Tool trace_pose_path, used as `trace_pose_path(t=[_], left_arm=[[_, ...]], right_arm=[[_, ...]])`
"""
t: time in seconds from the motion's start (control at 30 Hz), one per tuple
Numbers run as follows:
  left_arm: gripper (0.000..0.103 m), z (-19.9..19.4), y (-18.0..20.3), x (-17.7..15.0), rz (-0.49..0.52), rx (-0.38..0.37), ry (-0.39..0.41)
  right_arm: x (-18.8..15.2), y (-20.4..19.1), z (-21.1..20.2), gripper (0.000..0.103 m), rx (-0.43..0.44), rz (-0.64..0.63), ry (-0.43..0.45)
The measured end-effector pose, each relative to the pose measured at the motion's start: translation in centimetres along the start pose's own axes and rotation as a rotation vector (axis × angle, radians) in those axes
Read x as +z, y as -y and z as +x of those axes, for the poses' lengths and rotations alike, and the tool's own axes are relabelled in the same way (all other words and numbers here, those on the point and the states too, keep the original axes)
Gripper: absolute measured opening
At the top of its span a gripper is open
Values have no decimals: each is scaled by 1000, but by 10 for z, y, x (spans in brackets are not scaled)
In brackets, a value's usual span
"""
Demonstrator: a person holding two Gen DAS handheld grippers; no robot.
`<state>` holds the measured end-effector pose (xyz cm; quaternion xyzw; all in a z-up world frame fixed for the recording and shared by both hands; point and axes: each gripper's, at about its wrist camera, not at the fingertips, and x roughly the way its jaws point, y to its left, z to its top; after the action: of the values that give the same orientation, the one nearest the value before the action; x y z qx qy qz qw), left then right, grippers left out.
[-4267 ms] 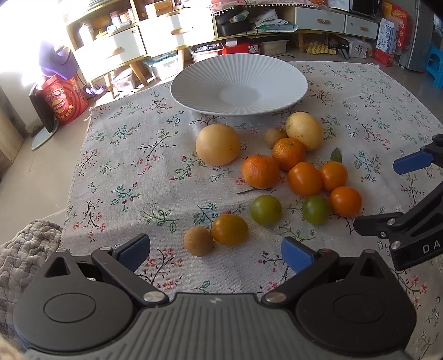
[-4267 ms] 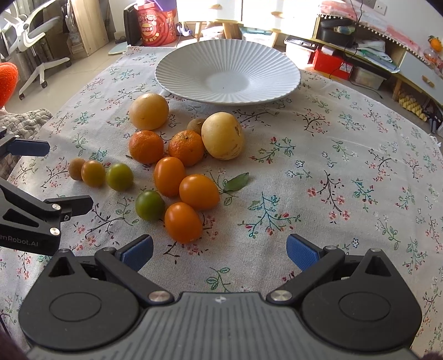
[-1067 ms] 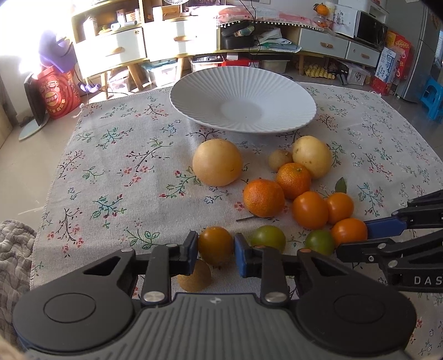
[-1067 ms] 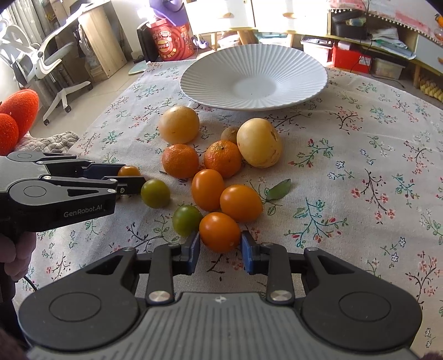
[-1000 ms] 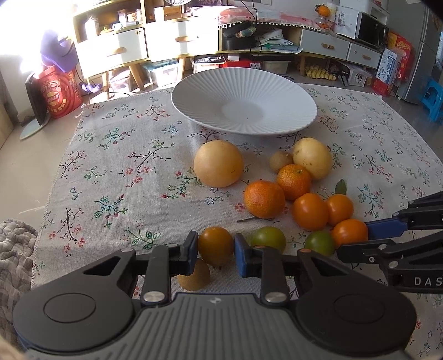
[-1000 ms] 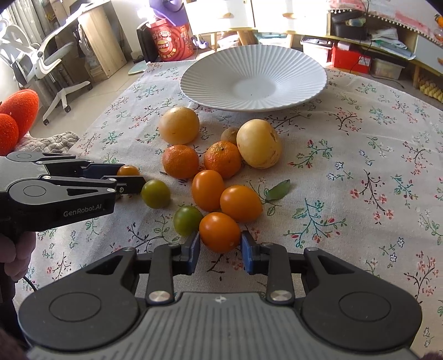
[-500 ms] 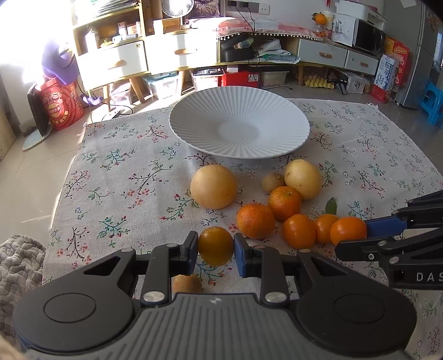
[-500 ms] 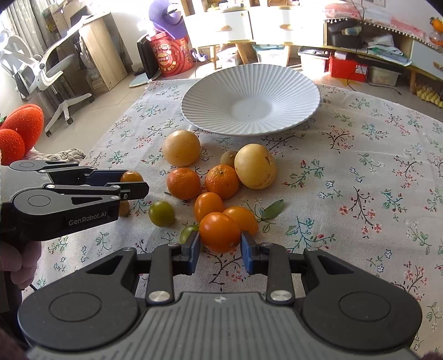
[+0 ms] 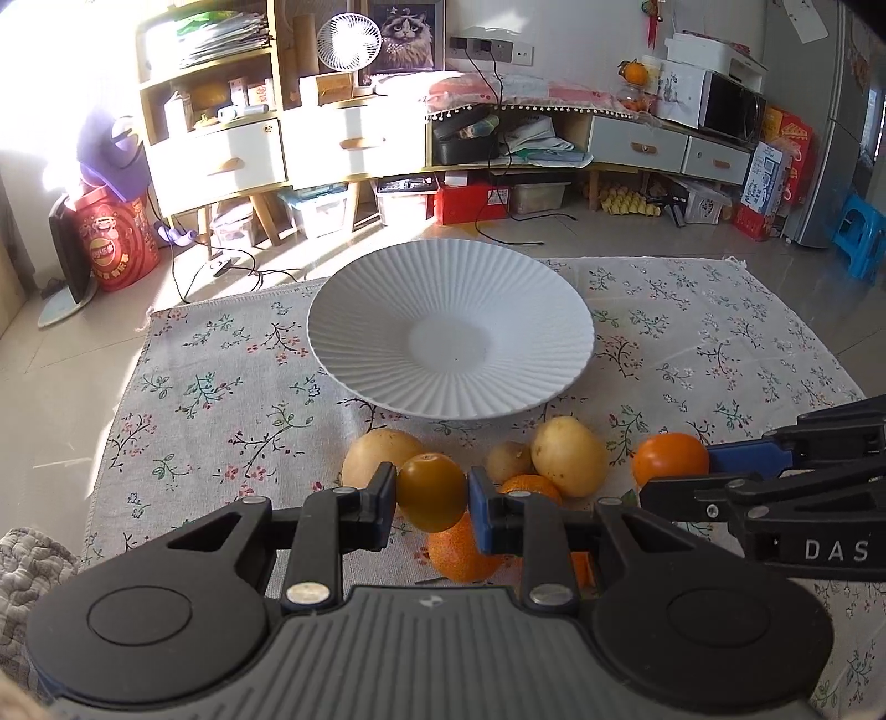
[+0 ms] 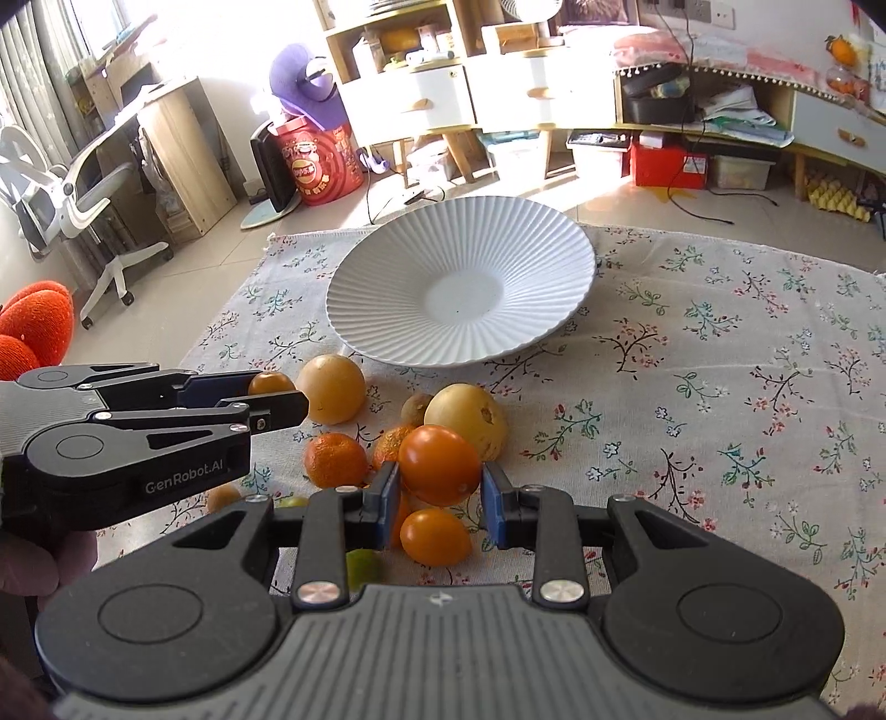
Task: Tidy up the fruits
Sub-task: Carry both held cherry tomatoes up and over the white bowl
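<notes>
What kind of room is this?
Probably a home living room: a low cabinet with drawers, a small fan beside a cat picture, and a flowered cloth spread on the floor.

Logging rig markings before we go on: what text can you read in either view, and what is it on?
"DAS", cut off at the picture's edge: on the right gripper, seen from the left wrist.
"GenRobot.AI": on the left gripper, seen from the right wrist.
Red bucket: printed label, too blurred to read.
Red boxes by the wall: print too small to read.
</notes>
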<state>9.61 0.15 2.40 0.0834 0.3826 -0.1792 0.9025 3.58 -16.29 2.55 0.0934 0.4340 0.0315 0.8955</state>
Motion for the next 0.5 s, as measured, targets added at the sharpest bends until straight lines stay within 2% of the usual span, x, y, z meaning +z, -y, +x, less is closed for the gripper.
trace_pose_path(t=[0.5], left_arm=[[3, 46, -8, 37, 37, -56, 55]], right_arm=[[57, 29, 42, 28, 54, 4, 63]])
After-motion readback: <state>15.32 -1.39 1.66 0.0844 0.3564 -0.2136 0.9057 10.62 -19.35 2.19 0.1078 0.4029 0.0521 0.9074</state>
